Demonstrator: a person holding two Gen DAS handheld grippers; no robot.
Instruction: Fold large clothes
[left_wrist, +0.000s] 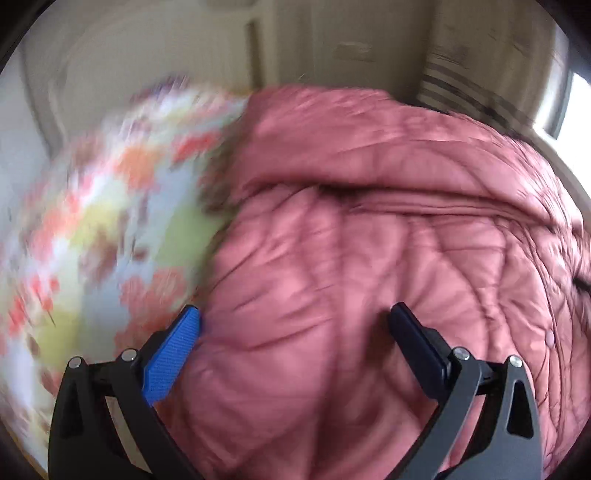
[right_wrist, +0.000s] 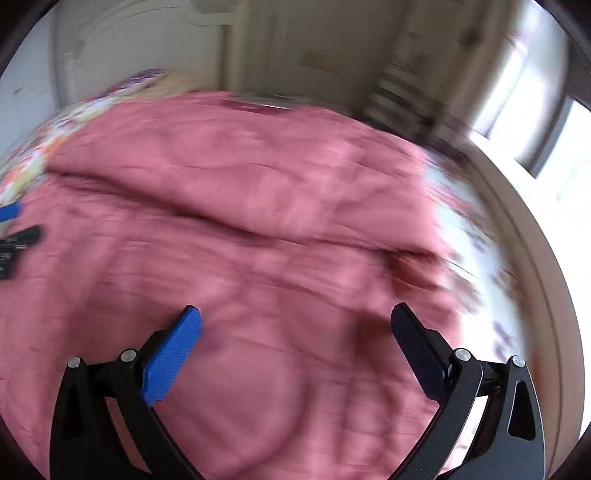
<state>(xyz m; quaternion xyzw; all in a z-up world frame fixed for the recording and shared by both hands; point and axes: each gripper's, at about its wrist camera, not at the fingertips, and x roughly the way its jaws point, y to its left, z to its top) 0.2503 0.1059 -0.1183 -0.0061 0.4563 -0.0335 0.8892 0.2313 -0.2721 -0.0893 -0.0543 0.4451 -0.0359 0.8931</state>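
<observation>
A large pink quilted jacket (left_wrist: 369, 229) lies spread on a bed with a flowered sheet (left_wrist: 92, 221). A fold ridge runs across it. My left gripper (left_wrist: 295, 314) is open and empty, just above the jacket's near left part. In the right wrist view the same jacket (right_wrist: 240, 221) fills the frame, blurred by motion. My right gripper (right_wrist: 295, 314) is open and empty over the jacket's near part. The left gripper's fingertips (right_wrist: 14, 221) show at the far left edge of the right wrist view, above the jacket.
The flowered sheet (right_wrist: 465, 236) shows right of the jacket, bounded by a pale bed edge (right_wrist: 535, 258). Behind the bed are a light wall with doors (right_wrist: 295, 44), a striped thing (left_wrist: 454, 88) and a bright window (right_wrist: 554, 147).
</observation>
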